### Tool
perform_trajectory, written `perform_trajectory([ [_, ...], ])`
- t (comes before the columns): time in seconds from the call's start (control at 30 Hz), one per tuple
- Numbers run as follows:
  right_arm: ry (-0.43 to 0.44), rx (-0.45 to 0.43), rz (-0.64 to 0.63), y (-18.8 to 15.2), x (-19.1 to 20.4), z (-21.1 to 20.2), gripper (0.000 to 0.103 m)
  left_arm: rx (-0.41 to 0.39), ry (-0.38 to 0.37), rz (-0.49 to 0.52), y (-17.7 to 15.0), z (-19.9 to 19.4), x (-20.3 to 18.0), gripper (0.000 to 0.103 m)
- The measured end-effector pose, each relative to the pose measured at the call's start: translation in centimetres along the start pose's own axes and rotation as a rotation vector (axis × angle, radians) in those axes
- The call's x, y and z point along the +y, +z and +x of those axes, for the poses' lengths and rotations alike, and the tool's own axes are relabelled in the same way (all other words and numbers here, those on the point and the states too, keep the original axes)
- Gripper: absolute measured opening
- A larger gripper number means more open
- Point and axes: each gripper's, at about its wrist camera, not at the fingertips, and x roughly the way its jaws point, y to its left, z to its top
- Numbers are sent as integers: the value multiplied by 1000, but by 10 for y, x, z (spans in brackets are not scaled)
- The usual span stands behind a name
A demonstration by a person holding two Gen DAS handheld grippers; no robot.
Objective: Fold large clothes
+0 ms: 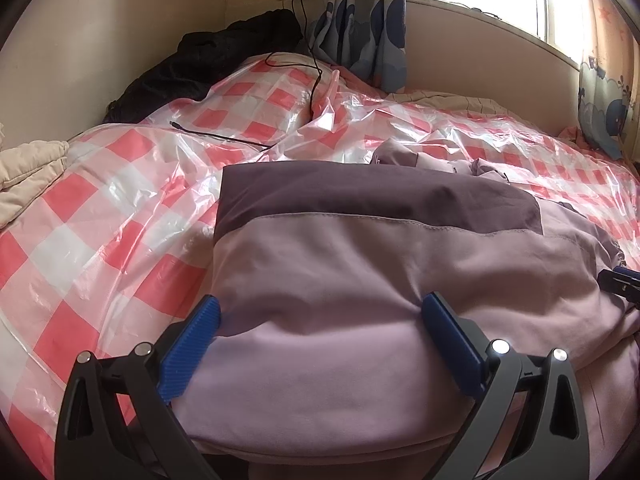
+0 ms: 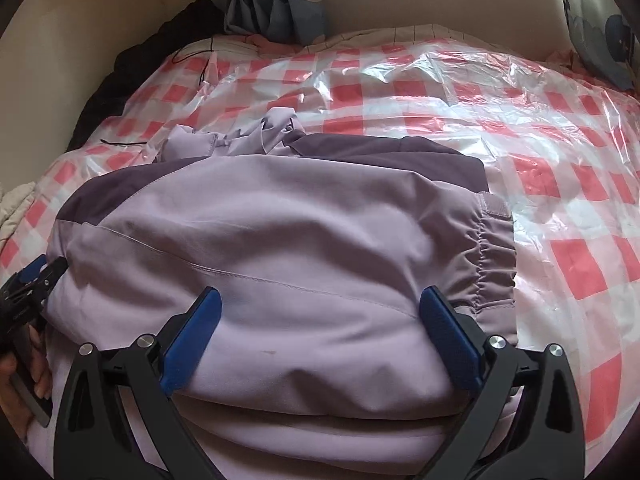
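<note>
A lilac jacket point(image 1: 360, 272) with a darker purple panel point(image 1: 360, 196) lies folded in a thick bundle on the bed. My left gripper point(image 1: 320, 304) is open, its blue fingers point(image 1: 192, 344) wide apart, with the near fold of the jacket bulging between them. My right gripper point(image 2: 320, 296) is open in the same way over the jacket point(image 2: 280, 220), next to its elastic cuff point(image 2: 492, 256). A crumpled hood or sleeve point(image 2: 240, 136) sticks out at the far side. The right gripper's tip point(image 1: 620, 284) shows at the left view's right edge. The left gripper point(image 2: 32, 280) and a hand point(image 2: 24, 368) show in the right view.
A pink-and-white checked plastic sheet point(image 1: 100, 240) covers the bed. A black garment point(image 1: 208, 64) and a black charging cable point(image 1: 224, 136) lie at the back left. A beige quilt point(image 1: 28, 168) sits at the left edge. Blue patterned curtains point(image 1: 360, 20) hang by the window.
</note>
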Motion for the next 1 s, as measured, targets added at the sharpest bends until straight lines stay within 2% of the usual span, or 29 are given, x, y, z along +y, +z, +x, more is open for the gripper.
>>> perform_trajectory([
  [0.07,2,2,-1,0,0,-2,96,0,-2,-2,0,0,0,97],
  [0.2,20,-73,15,0,2,-27,96,-1,-2,-1,-1,0,0,97],
  [0.33,9,17,3,-8,-4,-5,96,-9,-7,1,-1,-2,-1,97],
  [0.63,-10,-58,3,-14,2,-30,96,-15,-5,4,-1,-3,-2,97],
  [0.77,-41,25,-34,-18,4,-9,96,-15,-5,4,-2,-3,-2,97],
  [1.0,-30,20,-32,-20,4,-8,96,-17,-5,4,-2,-3,-3,97],
])
